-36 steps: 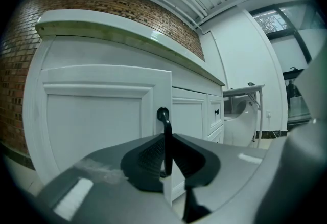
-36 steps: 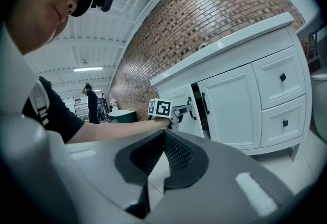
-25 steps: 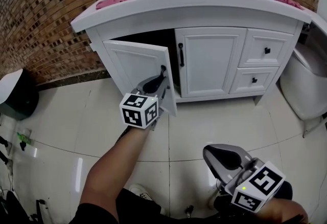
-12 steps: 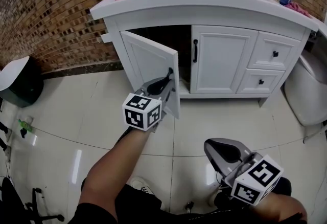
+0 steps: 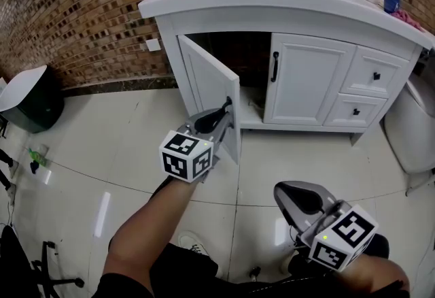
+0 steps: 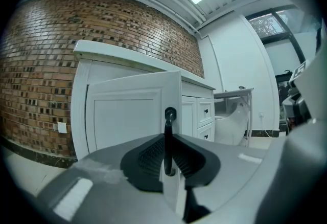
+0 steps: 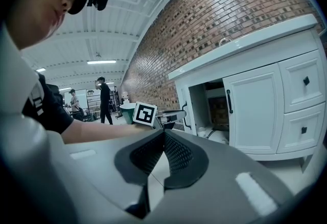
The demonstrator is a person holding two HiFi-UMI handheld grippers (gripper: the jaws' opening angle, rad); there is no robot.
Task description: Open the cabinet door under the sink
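Head view: cabinet door (image 5: pixel 207 82) at left end of sink cabinet (image 5: pixel 306 79) stands wide open, dark compartment behind. Left tongs (image 5: pixel 223 111) clamped on black door handle (image 5: pixel 228 105) at door's free edge. Right tongs (image 5: pixel 285 196) low over tiled floor (image 5: pixel 102 147), well apart from cabinet.

Left gripper view: left tongs (image 6: pixel 168 141) pinch upright door handle (image 6: pixel 169 115); cabinet door (image 6: pixel 127 115) just behind.

Right gripper view: right tongs (image 7: pixel 163 138) closed pad to pad, nothing between; open compartment (image 7: pixel 214 108) ahead.
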